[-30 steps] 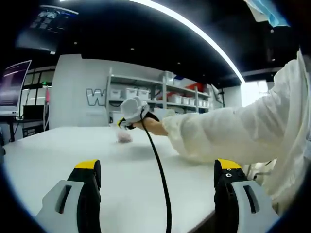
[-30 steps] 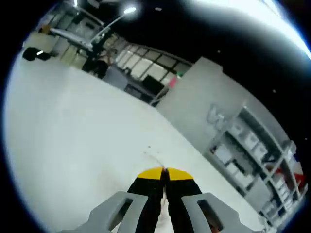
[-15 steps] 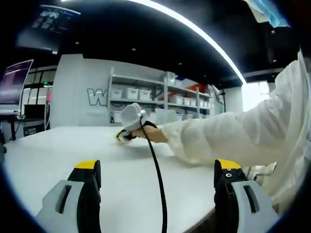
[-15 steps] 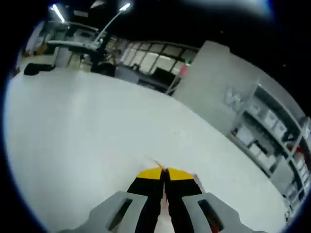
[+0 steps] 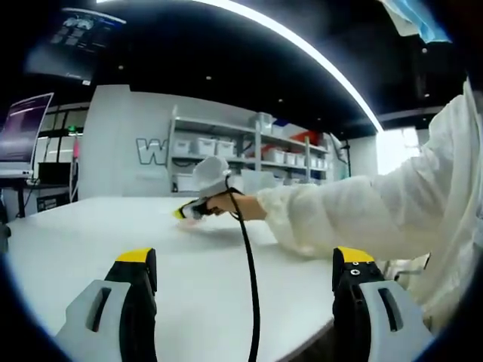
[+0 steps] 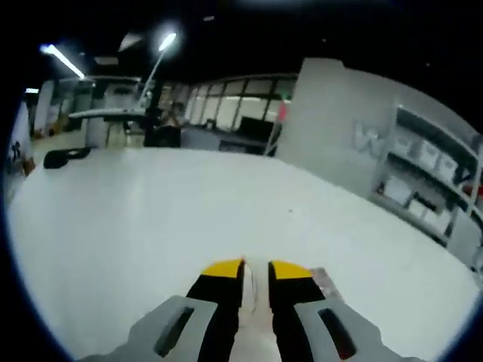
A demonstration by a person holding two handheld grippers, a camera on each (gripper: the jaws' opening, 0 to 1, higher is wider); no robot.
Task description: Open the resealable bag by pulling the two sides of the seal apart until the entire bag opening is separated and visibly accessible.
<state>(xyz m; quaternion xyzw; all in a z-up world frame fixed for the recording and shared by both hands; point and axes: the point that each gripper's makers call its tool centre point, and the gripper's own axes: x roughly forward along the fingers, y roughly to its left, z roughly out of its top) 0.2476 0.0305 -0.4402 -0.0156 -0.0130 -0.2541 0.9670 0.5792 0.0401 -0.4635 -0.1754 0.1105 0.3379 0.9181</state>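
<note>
The right gripper (image 6: 255,265), pinched shut a moment ago, now stands slightly parted low over the white table (image 6: 136,211); the bag (image 6: 323,280) lies just right of its tips, apparently released and unopened; the left gripper (image 5: 245,260) waits wide open, empty, well back.

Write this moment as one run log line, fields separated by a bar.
left gripper: open, idle | right gripper: slightly open, low over table | bag: beside right jaw
</note>
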